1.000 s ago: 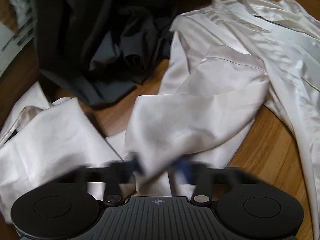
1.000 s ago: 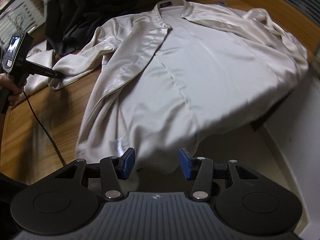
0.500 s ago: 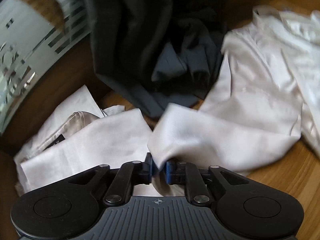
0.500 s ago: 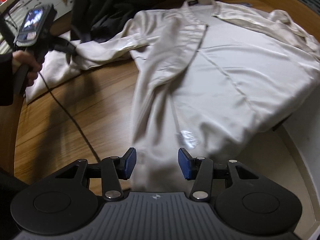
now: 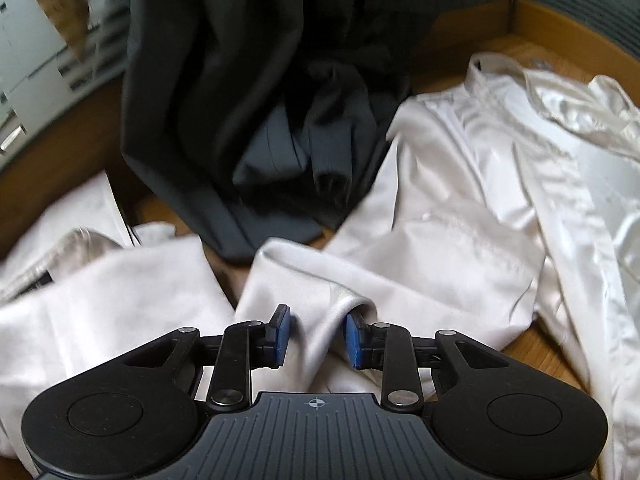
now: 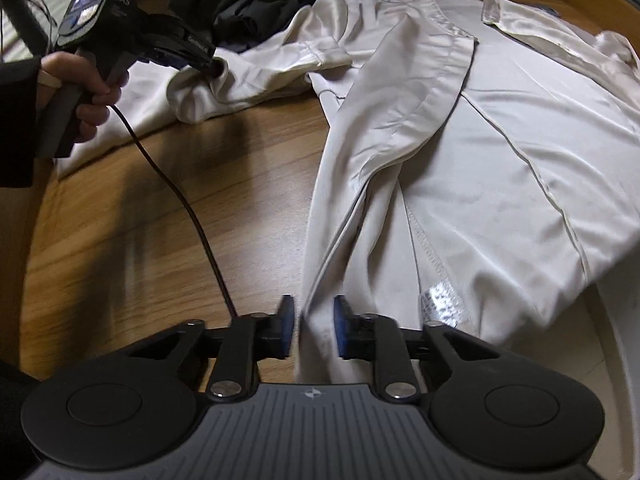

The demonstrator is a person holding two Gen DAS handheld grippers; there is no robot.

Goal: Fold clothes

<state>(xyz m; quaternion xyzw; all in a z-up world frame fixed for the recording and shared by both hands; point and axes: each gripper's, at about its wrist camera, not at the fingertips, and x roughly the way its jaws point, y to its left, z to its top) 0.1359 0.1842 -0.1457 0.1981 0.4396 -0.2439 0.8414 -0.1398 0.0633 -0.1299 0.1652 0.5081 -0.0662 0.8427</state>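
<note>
Between our right gripper's [image 6: 313, 330] pads sits the hem edge of the cream satin shirt [image 6: 500, 152]; they're narrow, pinching it to lift that side. Our left gripper's [image 5: 316, 334] jaws are opening around the sleeve cuff [image 5: 340, 312], letting it go where the sleeve should lie. Beyond those fingers, on the wooden table [image 6: 160, 208], a dark garment [image 5: 256, 120] waits heaped.
</note>
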